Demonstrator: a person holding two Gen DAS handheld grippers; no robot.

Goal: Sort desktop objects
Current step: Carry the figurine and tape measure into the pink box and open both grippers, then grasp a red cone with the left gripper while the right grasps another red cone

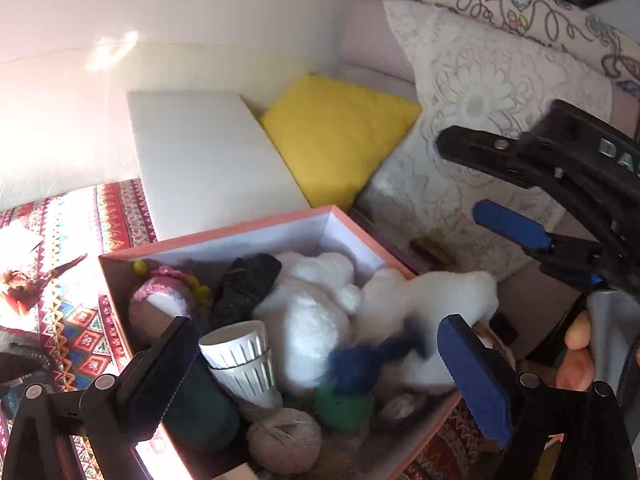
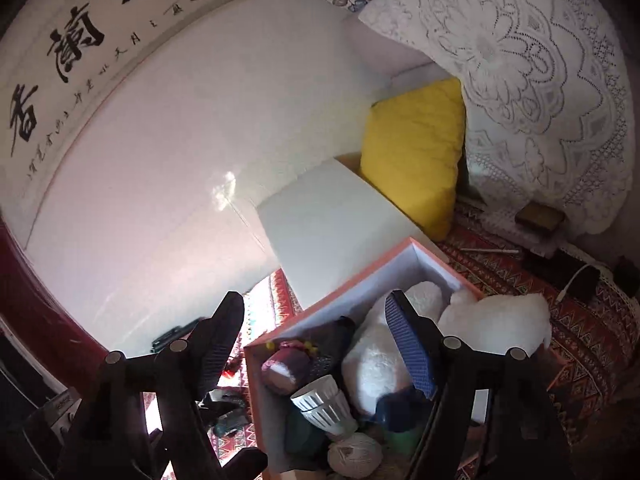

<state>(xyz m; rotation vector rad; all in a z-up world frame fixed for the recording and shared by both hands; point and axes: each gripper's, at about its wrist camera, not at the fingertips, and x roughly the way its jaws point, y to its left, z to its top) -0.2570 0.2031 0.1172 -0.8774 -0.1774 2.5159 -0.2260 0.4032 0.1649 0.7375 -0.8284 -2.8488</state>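
While hovering over a patterned cloth at the lower left of the left wrist view, standing spread wide with nothing between the fingers: left gripper, one black finger low at left, one blue-padded finger low at right. Sitting in the lower middle, on that cloth: pink box, open at the top and crammed full. Lying inside, from left to right: knitted doll against the left wall, dark sock, white ribbed cup tilted on its side, ball of twine at the bottom edge, green ball, blurred blue tuft, and white plush toy filling the middle and spilling over the right wall. Leaning behind the box, in the upper middle: white board, then yellow cushion, then lace cover at the upper right. Reaching in from the right edge, also gaping open and empty: right gripper. Showing at the lower right edge: fingers of a hand.

Looking from the right wrist view, hanging across the upper left: calligraphy scroll; resting at the far right on the cloth: small dark tin.
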